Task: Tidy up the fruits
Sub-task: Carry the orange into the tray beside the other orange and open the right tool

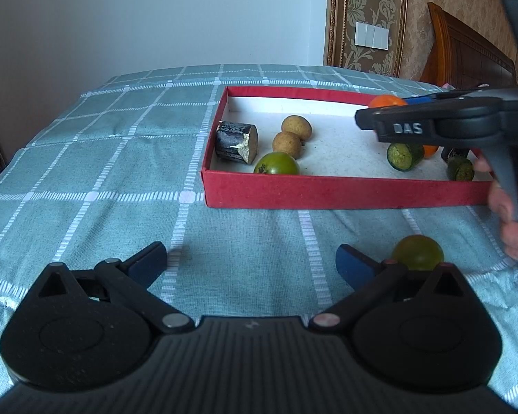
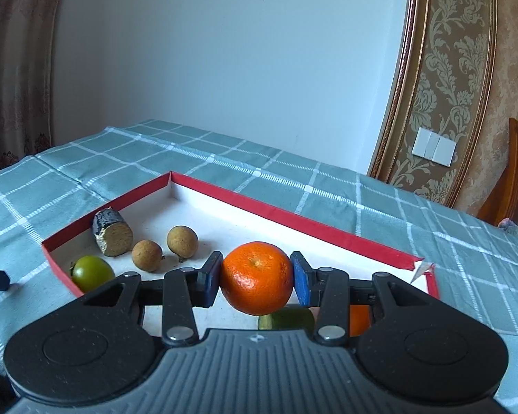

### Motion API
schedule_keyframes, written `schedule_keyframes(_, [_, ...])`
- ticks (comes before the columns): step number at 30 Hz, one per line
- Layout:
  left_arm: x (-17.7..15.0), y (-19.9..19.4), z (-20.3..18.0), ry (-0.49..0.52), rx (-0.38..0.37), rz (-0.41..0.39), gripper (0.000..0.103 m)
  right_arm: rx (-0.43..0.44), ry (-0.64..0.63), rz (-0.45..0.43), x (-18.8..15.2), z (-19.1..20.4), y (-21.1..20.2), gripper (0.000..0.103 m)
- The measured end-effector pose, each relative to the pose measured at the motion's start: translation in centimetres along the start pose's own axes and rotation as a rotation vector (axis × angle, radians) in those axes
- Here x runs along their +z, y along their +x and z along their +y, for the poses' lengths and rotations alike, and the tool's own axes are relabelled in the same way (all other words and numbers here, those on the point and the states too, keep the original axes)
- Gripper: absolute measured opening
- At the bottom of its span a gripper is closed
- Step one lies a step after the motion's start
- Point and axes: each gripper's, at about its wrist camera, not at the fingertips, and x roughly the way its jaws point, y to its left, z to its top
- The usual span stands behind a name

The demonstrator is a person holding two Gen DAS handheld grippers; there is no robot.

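My right gripper [image 2: 257, 277] is shut on an orange mandarin [image 2: 255, 286] and holds it above the red box [image 2: 293, 214]. In the left wrist view the same mandarin [image 1: 385, 100] shows over the box's far right rim [image 1: 328, 194]. In the box lie two brown longans [image 1: 296, 127] [image 1: 286, 144], a green round fruit [image 1: 277, 165], a dark cut cylinder [image 1: 236, 141], two green cut pieces [image 1: 404, 156] [image 1: 461, 169] and another orange fruit [image 1: 431, 151]. My left gripper [image 1: 250, 262] is open over the cloth, nothing between its fingers. A green fruit [image 1: 418, 252] lies on the cloth beside its right finger.
A teal checked tablecloth [image 1: 103, 145] covers the table. The person's fingers [image 1: 511, 214] grip the right tool's handle at the right edge. A wall switch [image 1: 371, 36] and a wooden headboard [image 1: 466, 51] stand behind the table.
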Motion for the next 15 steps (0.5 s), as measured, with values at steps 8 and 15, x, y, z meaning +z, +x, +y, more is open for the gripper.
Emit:
schedule_keyframes(8, [0.0,0.0,0.0,0.000,0.000,0.000,0.103,0.000,0.033,0.055,0.1,-0.4,2.7,0.041])
schedule_keyframes(15, [0.0,0.0,0.0,0.000,0.000,0.000,0.103,0.000,0.045,0.083,-0.3,-0.6,3.8,0.041])
